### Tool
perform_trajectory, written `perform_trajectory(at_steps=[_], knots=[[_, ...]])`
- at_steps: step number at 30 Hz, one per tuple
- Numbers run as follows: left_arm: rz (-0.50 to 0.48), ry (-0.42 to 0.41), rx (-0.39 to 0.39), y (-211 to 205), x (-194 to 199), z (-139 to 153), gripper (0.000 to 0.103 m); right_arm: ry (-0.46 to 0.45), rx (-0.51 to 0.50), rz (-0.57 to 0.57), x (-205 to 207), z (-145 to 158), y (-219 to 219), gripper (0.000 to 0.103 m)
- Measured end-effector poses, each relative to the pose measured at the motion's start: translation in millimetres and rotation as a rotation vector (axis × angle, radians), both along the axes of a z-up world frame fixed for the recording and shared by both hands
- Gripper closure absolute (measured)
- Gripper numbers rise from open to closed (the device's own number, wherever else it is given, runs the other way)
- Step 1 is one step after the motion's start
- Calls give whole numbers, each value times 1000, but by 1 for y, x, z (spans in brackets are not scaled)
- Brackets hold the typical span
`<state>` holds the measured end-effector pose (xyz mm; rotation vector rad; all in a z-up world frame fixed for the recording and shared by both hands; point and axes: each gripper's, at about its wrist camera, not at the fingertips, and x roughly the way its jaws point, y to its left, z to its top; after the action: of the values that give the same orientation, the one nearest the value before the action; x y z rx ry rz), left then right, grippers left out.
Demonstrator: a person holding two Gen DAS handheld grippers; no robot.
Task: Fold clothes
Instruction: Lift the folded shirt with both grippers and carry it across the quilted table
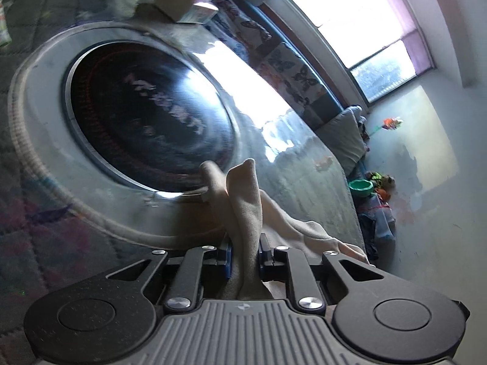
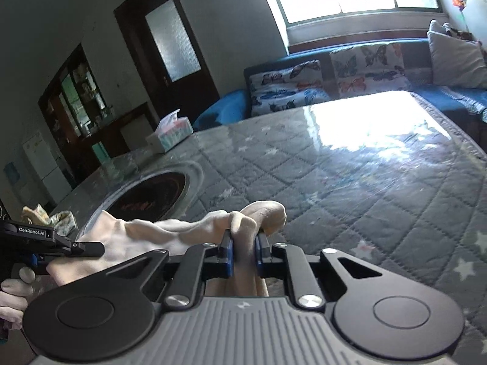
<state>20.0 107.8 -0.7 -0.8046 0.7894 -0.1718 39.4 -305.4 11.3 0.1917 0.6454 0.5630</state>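
**Both grippers pinch the cream cloth, ready for a fold**

Here we are: the left gripper [image 1: 245,251] has its fingers clamped on a bunched edge of the cream garment [image 1: 243,200], fabric standing up in a ridge just beyond the tips. Over on the other side, the right gripper [image 2: 245,251] has its fingers squeezed on another bunch of the same garment [image 2: 170,231], which stretches from those tips across to the left gripper [image 2: 88,248] at that view's edge. Two held points, cloth slung between them; I'd say that is the hold for spreading or doubling the piece over.

Just ahead of the left fingers sits a round dark cooktop [image 1: 149,115] set into the quilted, starred tabletop [image 2: 350,188], and the garment drapes against its pale rim. To my eye that is the obstacle: the cloth needs flat room, and the open quilted stretch lies beyond the right fingers. Farther off, a tissue box [image 2: 170,135] sits well clear, and a crumpled patterned cloth [image 2: 50,217] waits beyond the left gripper.
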Motion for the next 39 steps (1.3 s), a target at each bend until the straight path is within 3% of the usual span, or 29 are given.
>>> perform_trajectory(at_steps=[22, 39], knots=[[-250, -66, 27, -119, 79, 32, 87, -145, -81, -242, -15, 56, -91, 91], [-337, -95, 102, -194, 121, 44, 87, -157, -124, -367, 10, 60, -140, 91]])
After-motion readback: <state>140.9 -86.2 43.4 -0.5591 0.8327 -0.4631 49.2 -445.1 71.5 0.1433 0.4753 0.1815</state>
